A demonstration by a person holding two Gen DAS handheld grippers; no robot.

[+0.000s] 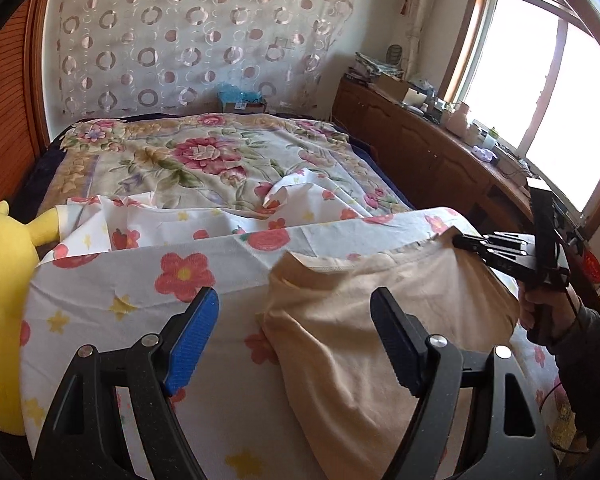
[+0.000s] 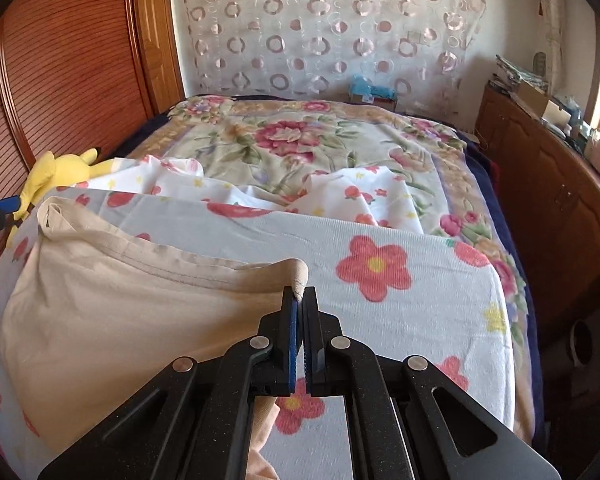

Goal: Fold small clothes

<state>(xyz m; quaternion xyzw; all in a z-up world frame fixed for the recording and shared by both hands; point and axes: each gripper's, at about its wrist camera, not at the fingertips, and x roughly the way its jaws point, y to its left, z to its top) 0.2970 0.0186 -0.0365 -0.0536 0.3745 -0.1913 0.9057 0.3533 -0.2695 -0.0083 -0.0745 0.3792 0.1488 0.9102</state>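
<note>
A: Pinching one corner of the single beige garment (image 2: pixel 112 304), the right gripper (image 2: pixel 300 300) sits at lower centre, jaws closed on the cloth.

B: Left gripper (image 1: pixel 296 320)?

A: Spread wide, holding nothing, above the garment on the flowered sheet (image 1: pixel 112 292). Farther back: one yellow plush toy (image 1: pixel 0 280) at left edge, one floral blanket (image 1: pixel 204 152).

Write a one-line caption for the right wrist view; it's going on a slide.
Right gripper shut on a corner of the beige garment spread on a flowered sheet.
</note>
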